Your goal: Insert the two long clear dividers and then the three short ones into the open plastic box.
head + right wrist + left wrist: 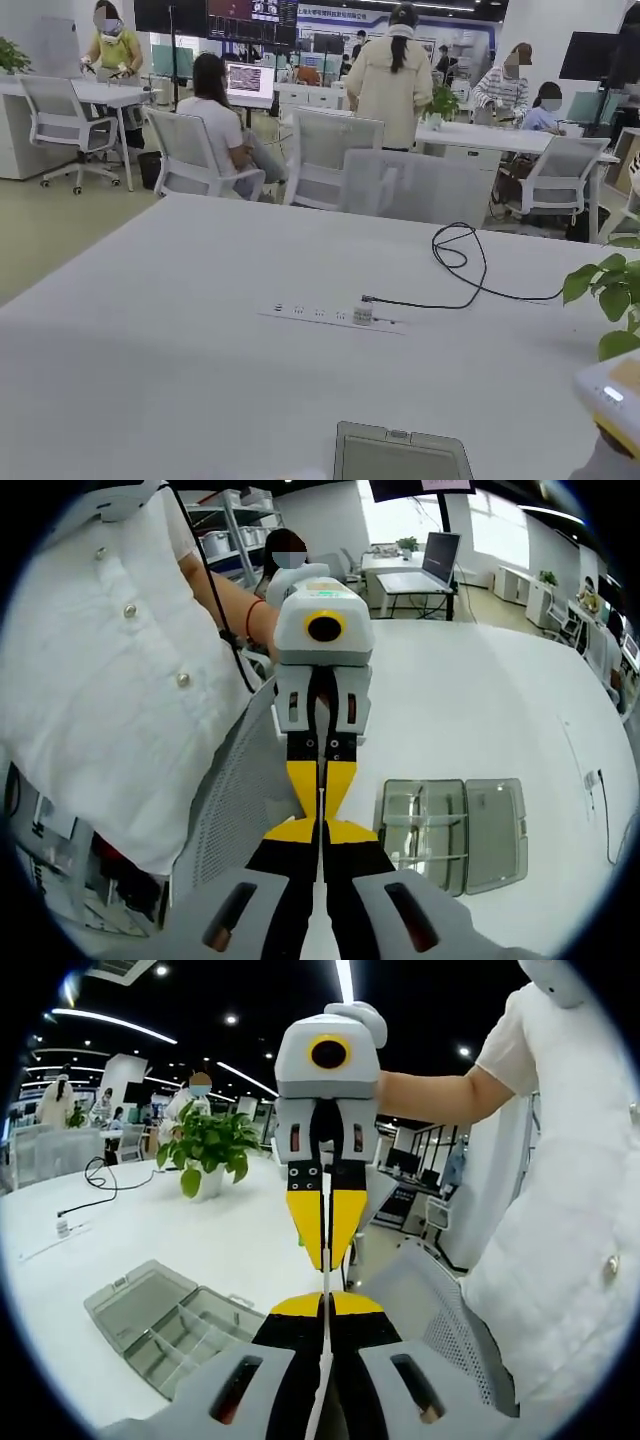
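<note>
Box lies open on the table, clear grey, lid flat beside it; we hold left gripper and right gripper closed, tip to tip.

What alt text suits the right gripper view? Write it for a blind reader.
The right gripper, jaws together, faces the left gripper tip to tip, its jaws also together. To the right an open clear plastic box lies on a white table; a person in a white shirt is at the left.
</note>
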`<state>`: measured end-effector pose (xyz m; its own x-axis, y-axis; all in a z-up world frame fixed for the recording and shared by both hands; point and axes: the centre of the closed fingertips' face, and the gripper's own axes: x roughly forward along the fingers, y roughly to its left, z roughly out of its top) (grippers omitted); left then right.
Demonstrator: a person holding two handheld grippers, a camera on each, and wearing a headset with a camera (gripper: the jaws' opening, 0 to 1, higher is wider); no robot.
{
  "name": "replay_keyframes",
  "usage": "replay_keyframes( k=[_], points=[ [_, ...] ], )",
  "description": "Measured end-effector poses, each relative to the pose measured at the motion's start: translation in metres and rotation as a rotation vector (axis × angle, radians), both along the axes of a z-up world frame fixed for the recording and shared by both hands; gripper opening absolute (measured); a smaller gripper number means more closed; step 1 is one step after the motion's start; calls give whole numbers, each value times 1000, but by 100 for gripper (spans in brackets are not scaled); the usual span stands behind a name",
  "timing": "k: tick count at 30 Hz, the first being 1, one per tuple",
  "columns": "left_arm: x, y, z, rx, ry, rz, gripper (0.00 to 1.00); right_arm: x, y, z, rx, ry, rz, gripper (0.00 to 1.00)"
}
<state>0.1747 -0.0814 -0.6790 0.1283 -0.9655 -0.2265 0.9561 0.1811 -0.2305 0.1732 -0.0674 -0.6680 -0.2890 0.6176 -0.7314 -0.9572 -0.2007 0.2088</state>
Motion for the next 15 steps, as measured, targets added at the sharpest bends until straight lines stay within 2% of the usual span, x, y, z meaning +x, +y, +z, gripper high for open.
replay_keyframes(
  k=[11,15],
  points=[
    [1,2,-3,12,-9,17,0,-1,1,-1,-4,-6,4,3],
    [3,5,-3,11,-4,37,4,0,0,-1,-8,-15,2,3]
  ],
)
